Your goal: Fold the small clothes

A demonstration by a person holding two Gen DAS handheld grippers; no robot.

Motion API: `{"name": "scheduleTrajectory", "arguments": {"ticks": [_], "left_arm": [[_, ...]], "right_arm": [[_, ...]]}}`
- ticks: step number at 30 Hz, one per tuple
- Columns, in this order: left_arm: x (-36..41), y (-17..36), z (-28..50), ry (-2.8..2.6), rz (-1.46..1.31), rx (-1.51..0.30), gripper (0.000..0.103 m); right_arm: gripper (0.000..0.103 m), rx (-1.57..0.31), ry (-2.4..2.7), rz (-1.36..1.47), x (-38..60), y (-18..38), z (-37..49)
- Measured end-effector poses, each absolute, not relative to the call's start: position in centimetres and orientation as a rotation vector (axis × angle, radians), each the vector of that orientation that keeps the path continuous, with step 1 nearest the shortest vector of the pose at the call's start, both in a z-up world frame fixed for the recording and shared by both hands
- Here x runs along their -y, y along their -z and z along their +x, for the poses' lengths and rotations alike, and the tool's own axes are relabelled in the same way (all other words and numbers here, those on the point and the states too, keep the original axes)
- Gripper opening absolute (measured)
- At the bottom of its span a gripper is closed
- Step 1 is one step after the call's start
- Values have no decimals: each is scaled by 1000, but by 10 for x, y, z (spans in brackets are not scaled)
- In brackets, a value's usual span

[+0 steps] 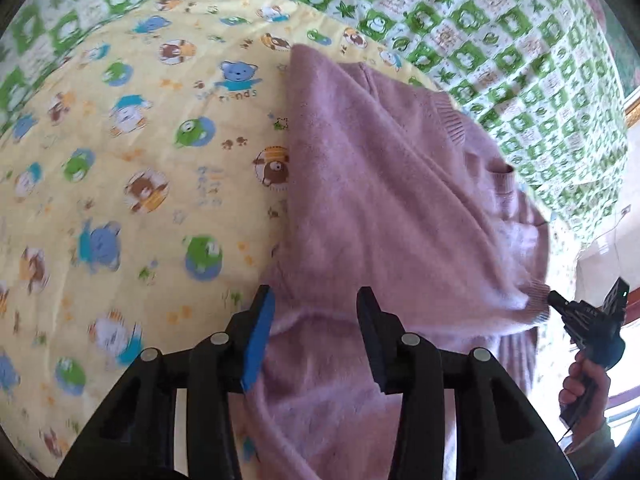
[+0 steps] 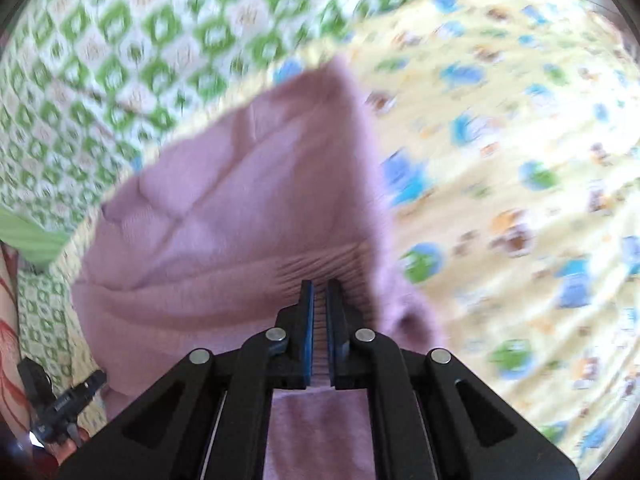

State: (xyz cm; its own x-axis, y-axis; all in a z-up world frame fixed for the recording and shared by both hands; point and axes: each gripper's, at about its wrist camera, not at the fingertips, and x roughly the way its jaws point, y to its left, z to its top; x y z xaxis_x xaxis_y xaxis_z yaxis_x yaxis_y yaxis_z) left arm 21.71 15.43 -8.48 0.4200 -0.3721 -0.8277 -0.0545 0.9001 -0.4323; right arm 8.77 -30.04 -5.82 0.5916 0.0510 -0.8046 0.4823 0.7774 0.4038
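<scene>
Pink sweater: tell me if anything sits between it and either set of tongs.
Nothing visible does. The right tongs are shut on the pink sweater at its ribbed hem, and the left tongs stand open directly over its lower edge.

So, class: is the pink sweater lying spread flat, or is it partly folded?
Partly folded. The pink sweater lies doubled over on the yellow blanket, and the right gripper pinches its ribbed hem, lifting one edge.

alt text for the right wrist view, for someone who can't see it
The right gripper is shut on the ribbed hem of a mauve sweater, which lies on a yellow animal-print sheet. A green checked quilt lies beyond; the picture is blurred.
</scene>
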Motion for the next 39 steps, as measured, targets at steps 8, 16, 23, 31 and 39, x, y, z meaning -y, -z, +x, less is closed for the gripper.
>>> {"name": "scheduleTrajectory", "arguments": {"ticks": [8, 16, 23, 31, 39], "left_arm": [[-147, 70, 138, 197, -417, -1164, 60], [-120, 82, 72, 180, -370, -1261, 63], [-106, 78, 39, 200, -359, -1323, 66], [-74, 84, 13, 231, -232, -1384, 58], [-114, 98, -23, 222, -274, -1413, 22]], "right_arm": [[46, -881, 190, 647, 282, 34, 31], [46, -970, 141, 602, 265, 50, -35], [46, -1003, 133, 565, 259, 56, -103], [46, -1038, 97, 599, 251, 68, -152], [46, -1072, 35, 584, 229, 74, -175]]}}
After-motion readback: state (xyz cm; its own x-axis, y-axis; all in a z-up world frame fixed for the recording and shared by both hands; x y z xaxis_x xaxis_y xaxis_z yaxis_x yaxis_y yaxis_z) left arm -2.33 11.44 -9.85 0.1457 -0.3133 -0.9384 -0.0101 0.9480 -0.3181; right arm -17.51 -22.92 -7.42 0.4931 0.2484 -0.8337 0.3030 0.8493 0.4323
